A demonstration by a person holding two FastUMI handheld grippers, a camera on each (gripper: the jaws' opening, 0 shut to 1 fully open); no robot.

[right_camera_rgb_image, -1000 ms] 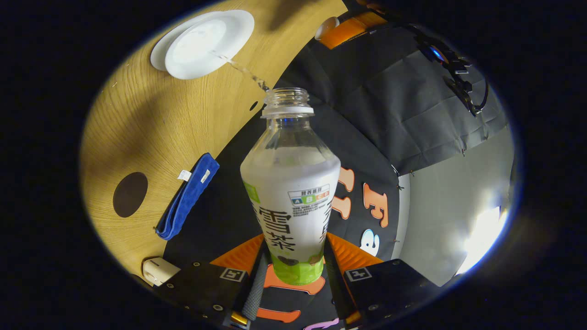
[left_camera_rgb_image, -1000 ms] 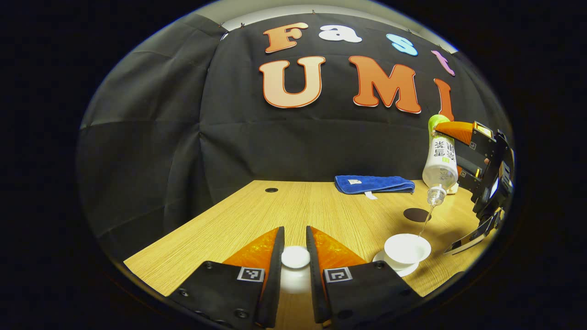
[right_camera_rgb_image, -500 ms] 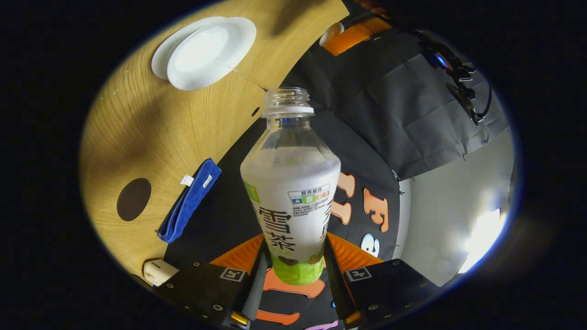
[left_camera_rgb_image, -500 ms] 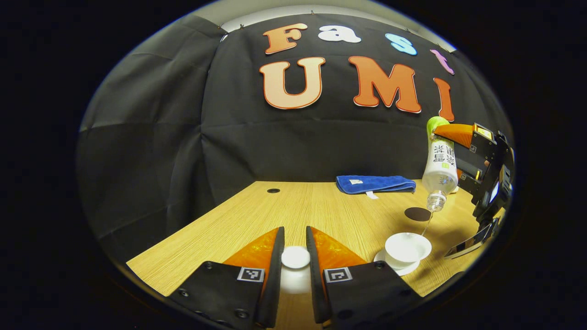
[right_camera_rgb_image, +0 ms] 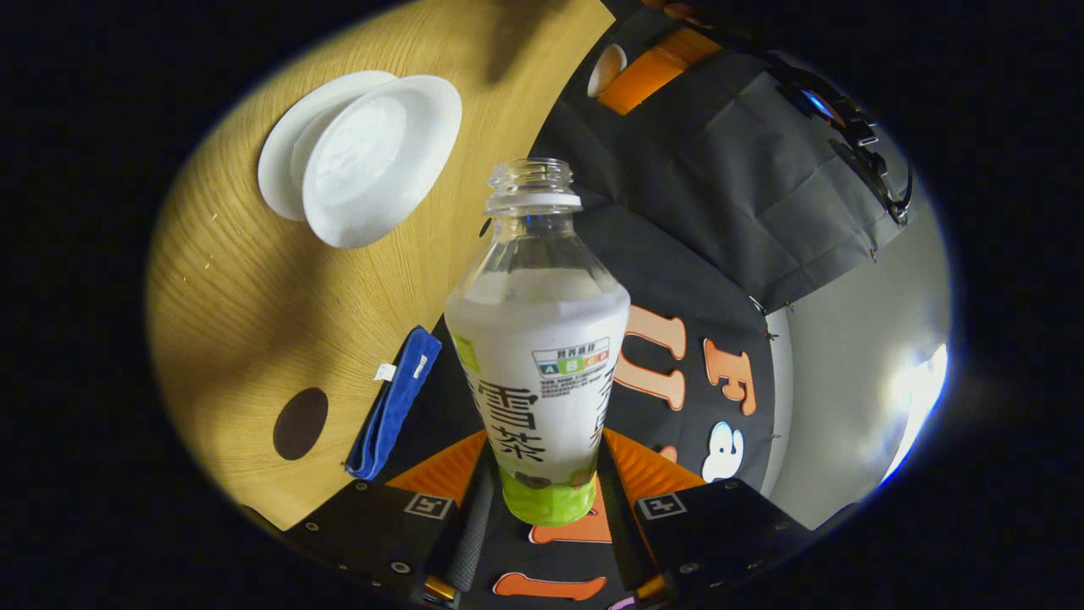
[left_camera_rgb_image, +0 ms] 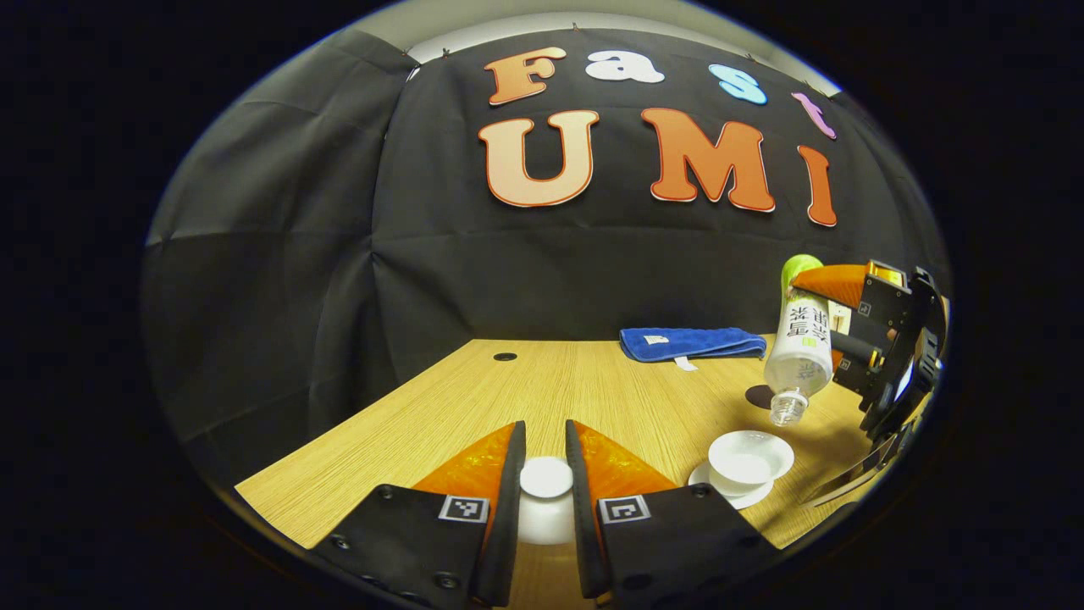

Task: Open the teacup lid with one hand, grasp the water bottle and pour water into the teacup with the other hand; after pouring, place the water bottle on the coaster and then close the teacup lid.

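Note:
My left gripper (left_camera_rgb_image: 545, 476) is shut on the white teacup lid (left_camera_rgb_image: 545, 477), held above the wooden table (left_camera_rgb_image: 474, 407) to the left of the cup. The open white teacup (left_camera_rgb_image: 750, 457) stands on its saucer (left_camera_rgb_image: 738, 498) at the right. My right gripper (right_camera_rgb_image: 544, 500) is shut on the uncapped water bottle (right_camera_rgb_image: 538, 364), which hangs tilted, mouth down, just above and right of the cup as the water bottle (left_camera_rgb_image: 800, 356) in the left gripper view. No stream leaves its mouth. The dark round coaster (right_camera_rgb_image: 300, 423) lies behind the cup. In the right gripper view the teacup (right_camera_rgb_image: 381, 157) is at upper left.
A folded blue cloth (left_camera_rgb_image: 690, 341) lies at the back of the table by the black wall, also seen as the blue cloth (right_camera_rgb_image: 392, 405) beside the coaster. A small dark hole (left_camera_rgb_image: 505, 357) marks the tabletop at the back left. The table's near edge runs just below my left fingers.
The pouring stream has stopped. The right gripper has lowered the bottle and swung its mouth back from the steep pour angle. The left gripper holds the lid still.

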